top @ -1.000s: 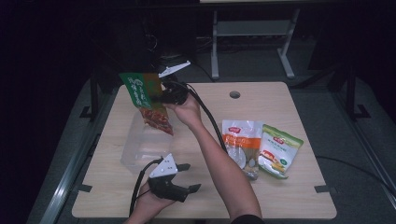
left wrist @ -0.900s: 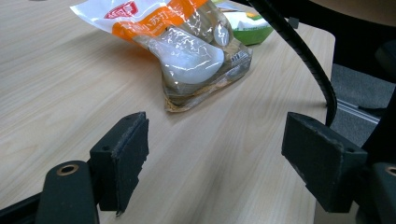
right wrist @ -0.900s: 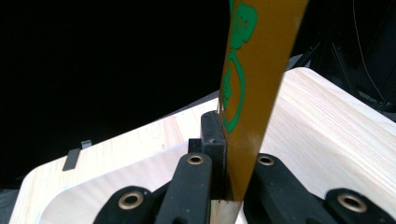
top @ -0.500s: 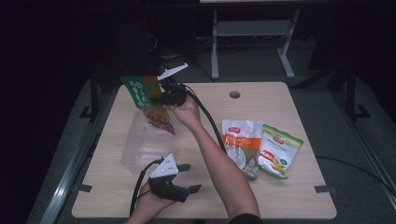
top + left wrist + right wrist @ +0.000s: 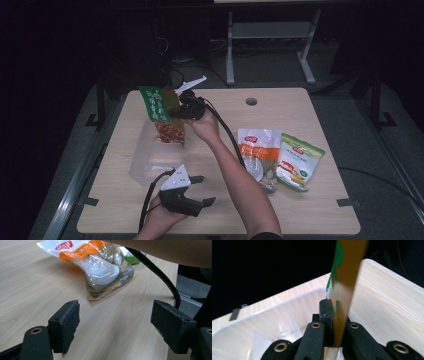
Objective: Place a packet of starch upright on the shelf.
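Observation:
A green and orange snack bag hangs upright over the far end of a clear plastic bin at the table's left. My right gripper is shut on the bag's side edge. In the right gripper view the bag stands edge-on between the closed jaws of my right gripper, with the clear bin below. My left gripper rests open near the front edge. In the left gripper view my left gripper has nothing between its jaws.
An orange and white packet and a green packet lie on the right half of the table. The orange packet lies just ahead of the left jaws. The right gripper's cable crosses above it.
My right gripper has lowered the snack bag toward the clear bin. The left gripper has stayed where it was.

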Available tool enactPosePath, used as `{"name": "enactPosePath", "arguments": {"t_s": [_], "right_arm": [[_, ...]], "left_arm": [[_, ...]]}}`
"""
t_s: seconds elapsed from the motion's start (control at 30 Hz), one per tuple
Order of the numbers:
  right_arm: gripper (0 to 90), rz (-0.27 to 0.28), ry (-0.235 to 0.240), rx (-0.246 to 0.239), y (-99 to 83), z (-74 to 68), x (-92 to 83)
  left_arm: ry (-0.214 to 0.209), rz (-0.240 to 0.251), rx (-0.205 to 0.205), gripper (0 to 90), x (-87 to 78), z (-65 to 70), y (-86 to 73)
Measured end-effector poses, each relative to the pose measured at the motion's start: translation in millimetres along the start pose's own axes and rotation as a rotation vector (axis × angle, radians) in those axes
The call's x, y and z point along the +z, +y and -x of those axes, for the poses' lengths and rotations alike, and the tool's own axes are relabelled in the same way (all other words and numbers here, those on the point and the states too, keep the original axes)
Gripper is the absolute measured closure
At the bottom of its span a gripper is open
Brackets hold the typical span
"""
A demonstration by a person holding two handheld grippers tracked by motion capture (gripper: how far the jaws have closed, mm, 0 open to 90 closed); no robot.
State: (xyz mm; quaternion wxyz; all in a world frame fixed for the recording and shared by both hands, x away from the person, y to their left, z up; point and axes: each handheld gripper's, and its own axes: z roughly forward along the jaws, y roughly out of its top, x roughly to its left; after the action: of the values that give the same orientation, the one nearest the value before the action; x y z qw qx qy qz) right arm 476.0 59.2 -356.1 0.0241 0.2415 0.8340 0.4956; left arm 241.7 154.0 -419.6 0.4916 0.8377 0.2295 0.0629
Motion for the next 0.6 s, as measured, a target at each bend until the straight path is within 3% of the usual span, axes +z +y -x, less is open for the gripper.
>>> {"name": "enactPosePath", "arguments": {"t_s": [0.1, 0.3, 0.6], "right_arm": [[89.1, 0.009, 0.002, 0.024, -2.9, 4.2, -3.6], [87.1, -0.016, -0.019, 0.007, -0.6, 5.6, -3.4], [61.6, -0.047, -0.025, 0.052, -3.7, 13.7, -13.0]], "left_arm": [[-0.001, 0.001, -0.001, 22.5, 0.6, 0.1, 0.1], [-0.008, -0.002, -0.002, 22.5, 2.5, 1.0, -0.3], [0.001, 0.002, -0.007, 22.3, 0.4, -1.8, -0.5]]}}
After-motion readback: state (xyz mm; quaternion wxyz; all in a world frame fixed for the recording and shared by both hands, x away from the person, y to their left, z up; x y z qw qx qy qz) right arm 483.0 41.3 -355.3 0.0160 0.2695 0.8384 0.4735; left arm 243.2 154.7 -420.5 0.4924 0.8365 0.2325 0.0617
